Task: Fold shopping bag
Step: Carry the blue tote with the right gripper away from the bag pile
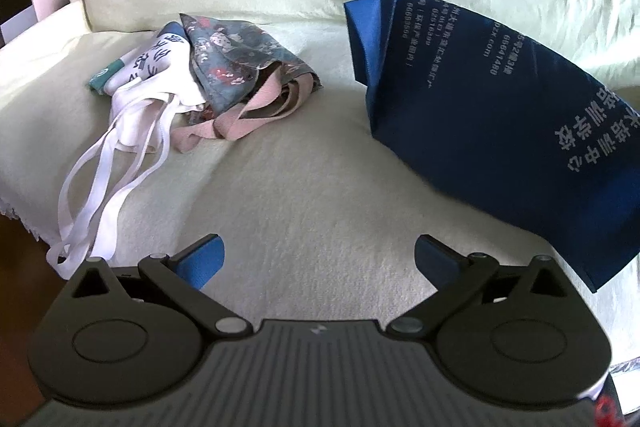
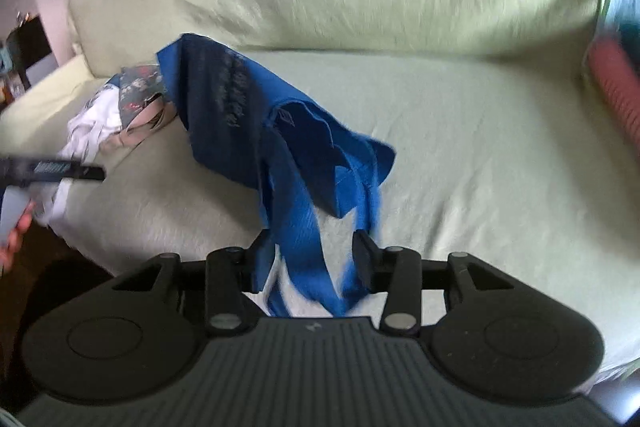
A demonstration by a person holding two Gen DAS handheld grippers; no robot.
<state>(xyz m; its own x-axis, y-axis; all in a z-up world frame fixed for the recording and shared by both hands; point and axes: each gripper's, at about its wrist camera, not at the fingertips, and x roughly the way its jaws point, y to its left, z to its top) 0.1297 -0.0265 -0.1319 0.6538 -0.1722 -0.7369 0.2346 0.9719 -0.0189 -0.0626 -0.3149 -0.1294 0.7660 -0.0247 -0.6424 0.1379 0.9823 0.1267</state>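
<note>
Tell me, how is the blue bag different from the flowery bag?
The blue bag is plain blue with white writing; the flowery bag has a flower pattern. The blue bag's straps are blue, the flowery bag's pink. Both lie on the sofa.

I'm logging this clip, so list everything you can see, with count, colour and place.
blue shopping bag: one, dark blue with pale print, on the sofa's right part; its handles hang between the right gripper's fingers.
floral bag: one, grey-blue patterned, pink straps, sofa's left.
white bag: one, white with green corner, beside the floral bag, touching it.
sofa: one, pale yellow-green cover.
red ribbed object: one, far right, blurred.
left gripper: open, nothing in it.
right gripper: partly open around the handles.
hand: far left edge.
</note>
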